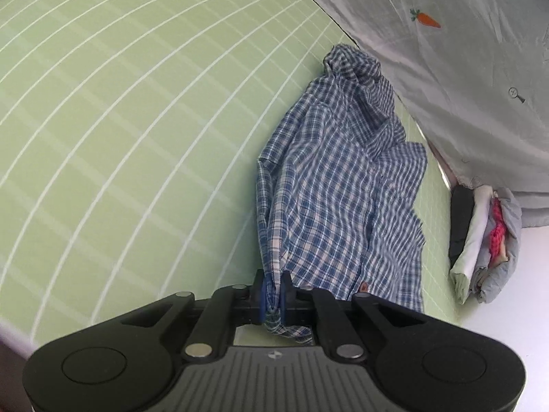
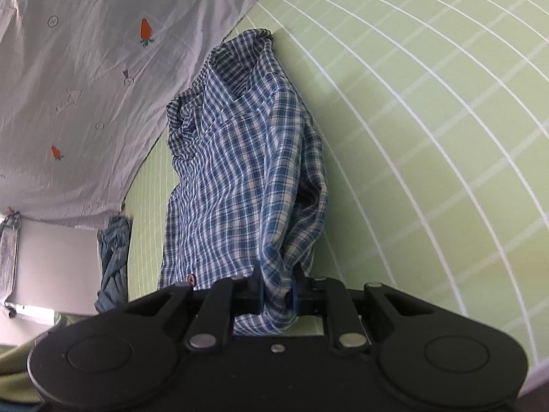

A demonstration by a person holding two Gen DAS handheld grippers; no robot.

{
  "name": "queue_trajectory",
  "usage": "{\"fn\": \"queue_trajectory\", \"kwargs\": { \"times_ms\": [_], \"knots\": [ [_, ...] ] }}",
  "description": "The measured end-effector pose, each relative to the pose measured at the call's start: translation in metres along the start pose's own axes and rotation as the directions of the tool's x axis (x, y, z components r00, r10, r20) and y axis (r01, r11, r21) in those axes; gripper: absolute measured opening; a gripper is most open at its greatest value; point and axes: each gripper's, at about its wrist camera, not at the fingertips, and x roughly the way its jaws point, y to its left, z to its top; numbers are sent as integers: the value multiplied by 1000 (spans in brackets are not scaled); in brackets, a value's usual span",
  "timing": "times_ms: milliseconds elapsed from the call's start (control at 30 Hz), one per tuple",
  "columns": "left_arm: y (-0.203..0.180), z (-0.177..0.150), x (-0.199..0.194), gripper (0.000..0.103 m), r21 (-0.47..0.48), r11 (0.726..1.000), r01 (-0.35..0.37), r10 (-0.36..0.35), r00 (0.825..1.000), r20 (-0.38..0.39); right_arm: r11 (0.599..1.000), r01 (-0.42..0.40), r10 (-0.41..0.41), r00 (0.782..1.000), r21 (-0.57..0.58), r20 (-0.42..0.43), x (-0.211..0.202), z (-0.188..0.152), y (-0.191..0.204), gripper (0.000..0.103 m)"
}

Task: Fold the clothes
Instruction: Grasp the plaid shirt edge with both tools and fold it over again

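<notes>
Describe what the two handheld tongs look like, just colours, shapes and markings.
Both are matte black. The left tongs have a wide rounded body with two round discs, silver pivot rivets on angled link bars, a grey ribbed centre panel with a small round logo, and blue finger pads. The right tongs match, but their centre is plain black with one small screw.

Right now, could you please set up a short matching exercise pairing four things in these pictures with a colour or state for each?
Things:
1. plaid shirt
2. mat
3. white sheet
4. folded clothes

Colour or state:
A. pale green with white grid lines
B. stacked in a pile at the mat's edge
C. printed with small orange carrots
D. blue and white check, pinched by both the left claw and the right claw

Pairs: 1-D, 2-A, 3-C, 4-B
</notes>
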Motion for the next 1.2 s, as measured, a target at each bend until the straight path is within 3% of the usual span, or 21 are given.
{"fn": "queue_trajectory", "kwargs": {
  "times_ms": [167, 433, 533, 667, 867, 1100, 1200],
  "knots": [
    [11, -37, -22, 7, -86, 995, 56, -52, 997, 54, 999, -25, 22, 998, -42, -64, -16, -4, -9, 15],
    [9, -63, -71, 6, -203, 968, 151, -130, 985, 113, 983, -177, 181, 971, 36, -159, -53, 5, -18, 15],
    [20, -59, -72, 6, -311, 934, 175, -148, 983, 106, 971, -205, 226, 956, 125, -188, -52, 8, -27, 15],
    [32, -49, -68, 6, -490, 832, 262, -231, 965, 123, 931, -243, 298, 938, 273, -178, -49, 15, -36, 15],
    [18, -16, -64, 6, -565, 749, 346, -312, 937, 159, 849, -307, 397, 908, 429, -135, -45, 34, -38, 15],
    [-3, 31, -48, 6, -594, 702, 393, -371, 914, 166, 788, -348, 451, 888, 508, -92, -32, 73, -17, 16],
    [-16, 59, -34, 6, -586, 703, 401, -384, 909, 162, 775, -353, 460, 884, 525, -84, -20, 97, -8, 17]
  ]
}}
